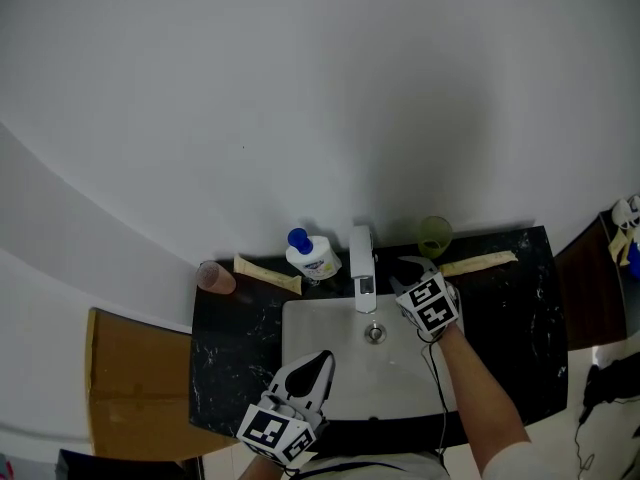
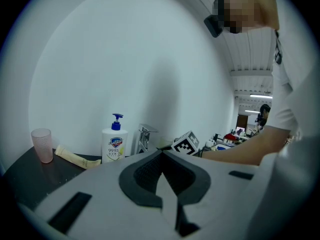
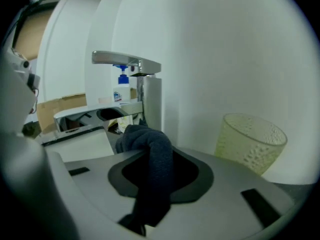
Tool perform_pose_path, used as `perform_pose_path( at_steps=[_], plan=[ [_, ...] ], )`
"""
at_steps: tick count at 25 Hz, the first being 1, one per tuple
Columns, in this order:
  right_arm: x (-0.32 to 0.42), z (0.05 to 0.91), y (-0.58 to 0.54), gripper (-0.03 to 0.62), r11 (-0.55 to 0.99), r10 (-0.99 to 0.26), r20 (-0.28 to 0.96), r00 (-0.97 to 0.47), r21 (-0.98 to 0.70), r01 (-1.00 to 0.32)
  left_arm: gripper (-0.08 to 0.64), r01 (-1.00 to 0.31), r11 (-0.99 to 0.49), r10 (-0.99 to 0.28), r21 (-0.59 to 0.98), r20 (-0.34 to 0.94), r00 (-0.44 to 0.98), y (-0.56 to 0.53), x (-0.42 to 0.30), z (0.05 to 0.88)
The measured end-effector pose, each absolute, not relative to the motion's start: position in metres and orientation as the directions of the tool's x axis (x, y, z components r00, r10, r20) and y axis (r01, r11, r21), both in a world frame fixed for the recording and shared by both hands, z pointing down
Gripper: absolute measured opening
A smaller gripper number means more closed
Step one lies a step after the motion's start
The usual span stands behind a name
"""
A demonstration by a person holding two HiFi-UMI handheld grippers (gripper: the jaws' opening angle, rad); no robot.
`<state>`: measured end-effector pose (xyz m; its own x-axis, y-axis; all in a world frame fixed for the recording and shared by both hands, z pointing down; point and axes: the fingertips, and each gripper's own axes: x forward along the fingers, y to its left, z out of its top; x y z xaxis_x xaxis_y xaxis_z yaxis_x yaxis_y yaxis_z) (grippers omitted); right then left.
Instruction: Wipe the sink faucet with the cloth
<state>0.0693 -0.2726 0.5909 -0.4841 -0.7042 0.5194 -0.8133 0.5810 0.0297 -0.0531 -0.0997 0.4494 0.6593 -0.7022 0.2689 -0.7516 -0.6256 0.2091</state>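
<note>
The chrome faucet [image 1: 362,264] stands at the back of the white sink [image 1: 310,328]. In the right gripper view its column [image 3: 151,101] rises just beyond the jaws. My right gripper [image 1: 407,281] is right of the faucet, shut on a dark blue cloth [image 3: 152,156] whose bunched end lies close to the faucet's base; I cannot tell if it touches. The cloth does not show in the head view. My left gripper [image 1: 312,370] hovers over the sink's front left part, away from the faucet [image 2: 144,138]; its jaws [image 2: 163,178] are shut with nothing between them.
On the black counter [image 1: 240,338] behind the sink stand a white soap bottle with a blue pump [image 1: 312,256], a pink cup [image 1: 215,278] and a green cup [image 1: 434,236]. A beige tube [image 1: 268,273] lies on the left, another [image 1: 480,263] on the right. A drain [image 1: 375,333] sits mid-basin.
</note>
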Motion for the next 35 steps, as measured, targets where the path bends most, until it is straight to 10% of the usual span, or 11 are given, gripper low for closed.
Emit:
perform_pose_path(
  at_steps=[27, 35],
  plan=[
    [0.046, 0.597, -0.261, 0.100, 0.658, -0.638, 0.557, -0.532, 0.035, -0.752, -0.003, -0.732, -0.642, -0.687, 0.226, 0.253, 0.681, -0.096, -0.039, 0.454],
    [0.078, 0.599, -0.281, 0.100, 0.632, -0.714, 0.666, -0.218, 0.478, -0.610, -0.003, -0.743, -0.629, -0.697, 0.231, 0.257, 0.670, -0.096, -0.050, 0.459]
  ],
)
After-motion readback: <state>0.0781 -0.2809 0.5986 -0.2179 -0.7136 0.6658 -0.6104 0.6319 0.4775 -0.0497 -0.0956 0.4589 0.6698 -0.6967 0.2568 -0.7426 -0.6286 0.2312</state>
